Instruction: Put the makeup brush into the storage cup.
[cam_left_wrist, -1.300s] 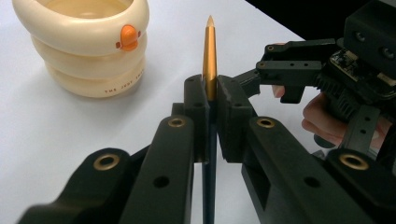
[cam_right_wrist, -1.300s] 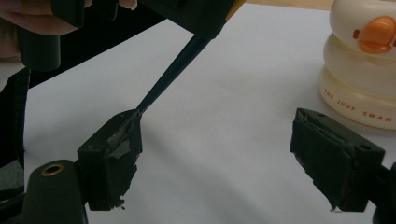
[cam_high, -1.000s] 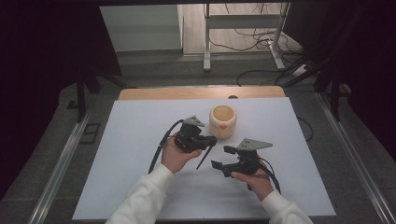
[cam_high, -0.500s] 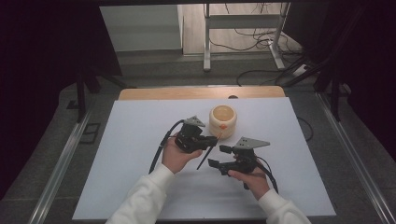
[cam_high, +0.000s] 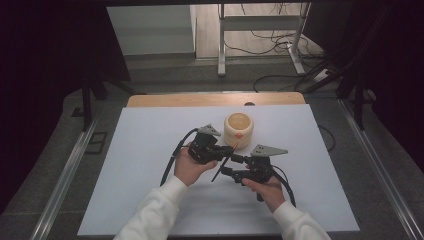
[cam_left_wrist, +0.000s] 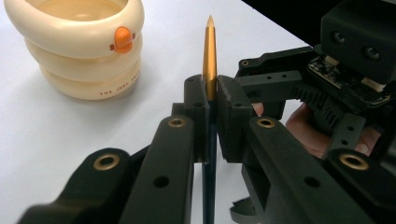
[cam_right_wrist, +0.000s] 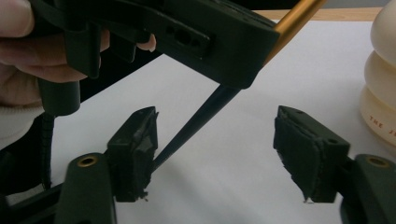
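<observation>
A pen with a gold upper barrel and a dark lower part is clamped between the pads of my left gripper, which is shut on it. In the high view the pen slants down from the left gripper toward my right gripper. The right gripper has just been closing, and the pen's dark lower end stands between its jaws. That end lies close against one pad, while the other pad is well apart. A cream ribbed cup with an orange beak stands just behind both grippers.
The white tabletop has free room left, right and in front of the hands. A wooden strip runs along its far edge. Cables trail from both grippers. The cup stands close at the right gripper's right side.
My right gripper has edged a little left, toward the pen's lower end. The left hand and the pen have stayed put, and the cup has not moved.
</observation>
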